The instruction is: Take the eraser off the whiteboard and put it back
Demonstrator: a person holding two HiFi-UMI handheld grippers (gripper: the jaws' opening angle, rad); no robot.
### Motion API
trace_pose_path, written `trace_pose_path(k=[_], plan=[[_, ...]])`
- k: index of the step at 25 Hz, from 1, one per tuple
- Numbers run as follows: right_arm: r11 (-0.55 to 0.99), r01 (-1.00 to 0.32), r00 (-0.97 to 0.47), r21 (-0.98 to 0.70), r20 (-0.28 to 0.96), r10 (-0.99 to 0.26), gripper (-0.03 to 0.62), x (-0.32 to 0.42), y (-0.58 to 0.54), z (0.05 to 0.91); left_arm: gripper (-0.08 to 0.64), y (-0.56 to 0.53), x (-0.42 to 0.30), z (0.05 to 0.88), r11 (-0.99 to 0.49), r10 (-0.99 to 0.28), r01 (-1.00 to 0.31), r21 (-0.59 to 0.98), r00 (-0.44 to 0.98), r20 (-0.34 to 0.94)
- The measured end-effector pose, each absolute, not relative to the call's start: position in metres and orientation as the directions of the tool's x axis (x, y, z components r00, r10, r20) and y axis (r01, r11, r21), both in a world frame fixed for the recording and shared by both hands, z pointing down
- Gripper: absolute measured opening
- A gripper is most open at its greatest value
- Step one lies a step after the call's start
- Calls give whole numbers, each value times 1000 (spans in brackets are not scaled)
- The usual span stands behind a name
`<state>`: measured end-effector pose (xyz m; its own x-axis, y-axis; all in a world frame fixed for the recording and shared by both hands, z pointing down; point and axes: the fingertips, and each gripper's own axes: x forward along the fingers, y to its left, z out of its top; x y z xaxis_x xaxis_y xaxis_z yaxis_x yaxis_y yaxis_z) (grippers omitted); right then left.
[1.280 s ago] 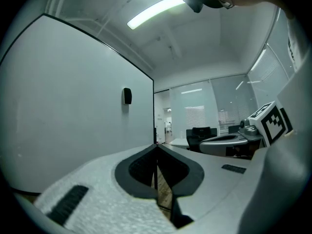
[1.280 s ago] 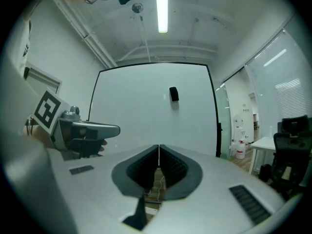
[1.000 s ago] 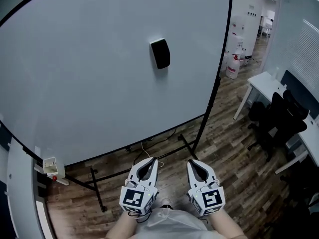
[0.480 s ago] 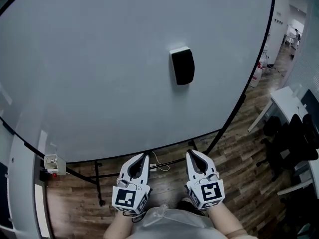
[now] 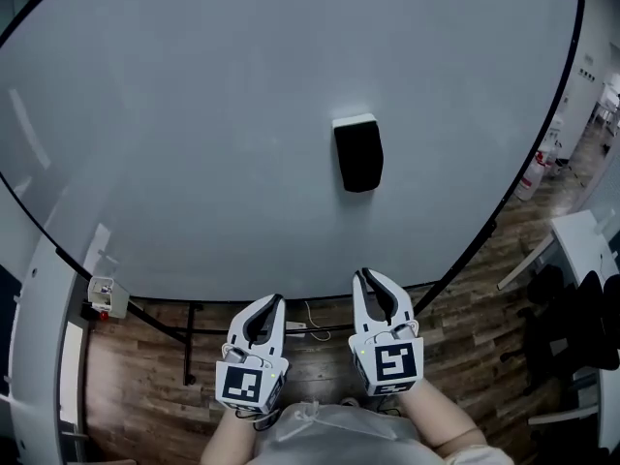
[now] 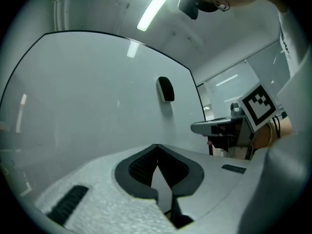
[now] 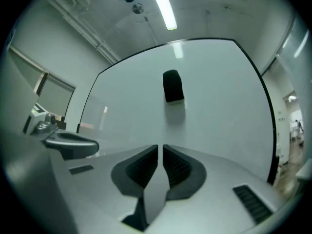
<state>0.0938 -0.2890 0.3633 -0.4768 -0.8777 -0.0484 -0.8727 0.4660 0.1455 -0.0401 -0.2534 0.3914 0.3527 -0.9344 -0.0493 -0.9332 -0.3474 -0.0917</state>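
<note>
A black eraser (image 5: pixel 358 154) with a white top edge sticks to the middle of the big whiteboard (image 5: pixel 194 134). It also shows in the left gripper view as the eraser (image 6: pixel 165 89) and in the right gripper view as the eraser (image 7: pixel 173 87). My right gripper (image 5: pixel 366 275) is shut and empty, below the eraser and well short of it. My left gripper (image 5: pixel 276 300) is shut and empty too, lower and further left. Both point level at the board.
The whiteboard stands on a black frame over a wood-plank floor (image 5: pixel 136 376). A small white holder (image 5: pixel 105 296) hangs at the board's lower left corner. A white desk (image 5: pixel 581 245) and dark office chairs (image 5: pixel 572 327) stand at the right.
The view has swung toward the board, so the eraser now sits near the picture's middle and looks larger. Both grippers have come up and forward toward the board, the right one more.
</note>
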Motion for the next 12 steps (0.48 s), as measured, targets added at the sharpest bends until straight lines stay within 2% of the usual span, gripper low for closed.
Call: trace_pose_path(k=[4, 5, 6, 7, 12], plan=[[441, -871, -473, 215, -130, -871, 33, 91, -308, 310, 15, -261, -35, 400, -354, -933, -934, -54, 357, -52], [446, -869, -479, 215, -141, -866, 66, 89, -314, 299, 15, -263, -35, 400, -357, -931, -932, -61, 361, -60], [452, -867, -485, 211, -147, -862, 153, 88, -320, 289, 15, -265, -34, 397, -357, -930, -931, -74, 362, -63], [454, -867, -487, 204, -155, -860, 203, 87, -326, 280, 15, -268, -33, 394, -357, -930, -930, -88, 363, -63], [409, -891, -447, 194, -223, -866, 273, 88, -345, 227, 15, -276, -36, 383, -351, -930, -930, -107, 360, -75]])
